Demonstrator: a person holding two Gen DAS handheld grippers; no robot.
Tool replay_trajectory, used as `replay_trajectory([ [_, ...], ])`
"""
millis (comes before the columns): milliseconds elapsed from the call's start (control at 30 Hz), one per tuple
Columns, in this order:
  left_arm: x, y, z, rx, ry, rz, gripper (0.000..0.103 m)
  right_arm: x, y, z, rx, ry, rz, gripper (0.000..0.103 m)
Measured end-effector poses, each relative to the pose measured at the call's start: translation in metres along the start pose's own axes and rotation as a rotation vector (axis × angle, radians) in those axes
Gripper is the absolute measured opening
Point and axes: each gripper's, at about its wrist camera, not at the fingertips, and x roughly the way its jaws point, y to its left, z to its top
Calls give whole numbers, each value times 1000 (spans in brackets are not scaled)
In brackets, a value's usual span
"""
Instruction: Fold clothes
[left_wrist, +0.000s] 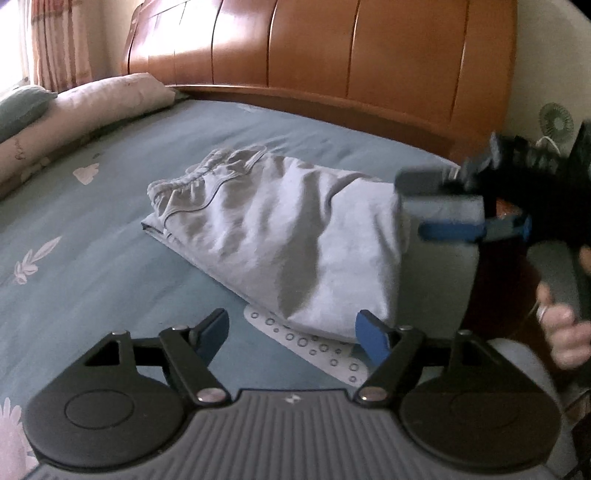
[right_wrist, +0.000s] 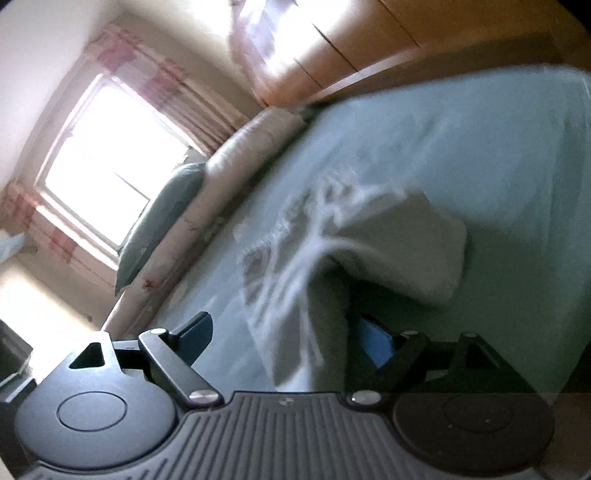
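Left claw (left_wrist: 291, 334) wide, nothing between its blue pads, low over the bed (left_wrist: 92, 229). Only this view shows the right claw (left_wrist: 448, 206) from outside: wide, its upper finger over the end of the shorts (left_wrist: 266, 229), a hand (left_wrist: 561, 332) on its grip. Shorts: pale grey, folded, wrinkled, elastic waistband toward the wooden headboard (left_wrist: 332, 48). Right view, blurred, alone shows window (right_wrist: 107, 162).

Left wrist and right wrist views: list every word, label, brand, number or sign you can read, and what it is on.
No text can be read in either view.
Long pale pillow: a small dark script mark near its left end, too small and blurred to read.
Left tongs: a small pale emblem on the grey ribbed body, no letters.
Right tongs: the same emblem, blurred.
Grey shorts: no label showing.
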Motion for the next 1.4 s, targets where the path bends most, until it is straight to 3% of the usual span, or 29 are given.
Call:
replay_trajectory([
  [267,-25,-13,2,-15,-39,-45,80,-49,40,50,-248,29,5,96],
  [500,-26,-26,6,-11,-51,-88,81,-65,29,71,-392,96,-60,96],
  [767,5,-39,13,-10,-15,-132,81,-32,-13,47,-599,124,-232,88],
  [1067,55,-44,16,-14,38,-166,81,21,-17,-3,-1002,116,-299,85],
  [1200,63,-42,19,-2,37,-177,81,43,-24,-14,-1127,120,-316,68],
  [1400,70,-41,19,8,26,-188,81,56,-27,-28,-1271,94,-385,21],
])
